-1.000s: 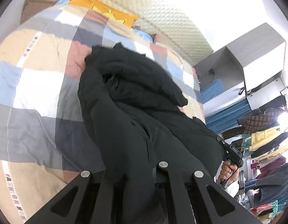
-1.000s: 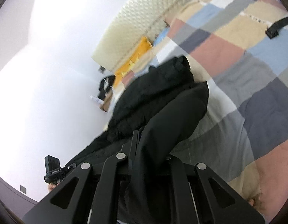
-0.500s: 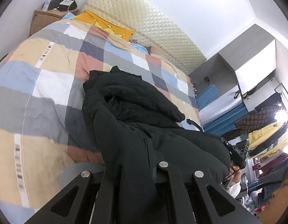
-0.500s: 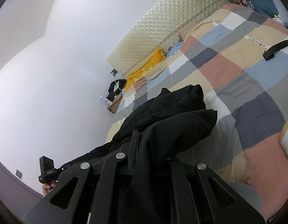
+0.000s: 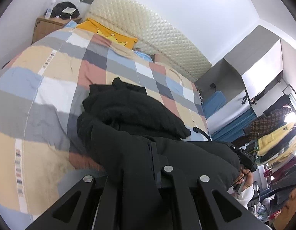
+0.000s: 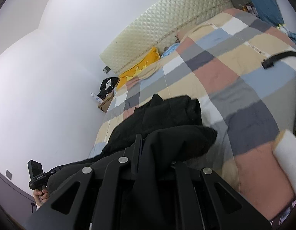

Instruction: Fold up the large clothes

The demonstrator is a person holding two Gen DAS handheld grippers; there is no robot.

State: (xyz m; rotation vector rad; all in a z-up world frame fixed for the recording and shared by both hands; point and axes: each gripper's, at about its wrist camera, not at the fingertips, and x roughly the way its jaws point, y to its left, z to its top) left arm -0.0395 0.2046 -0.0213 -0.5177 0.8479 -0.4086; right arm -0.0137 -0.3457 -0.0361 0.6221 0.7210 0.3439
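Hiding both tools' fingertips: black coat (image 5: pixel 128 153).

One black jacket (image 5: pixel 132 126) lies bunched on one bed with a patchwork quilt (image 5: pixel 52 88). Two grippers are in play: the left gripper (image 5: pixel 140 172) and the right gripper (image 6: pixel 153 164), each with two fingers. At the far end sit one yellow pillow (image 5: pixel 109 34) and one quilted headboard (image 5: pixel 148 28). One wooden nightstand (image 5: pixel 50 25) stands far left, bearing one bottle (image 5: pixel 50 10) and one black bag (image 5: pixel 65 9). One black strap (image 6: pixel 278 56) lies on the quilt at right.
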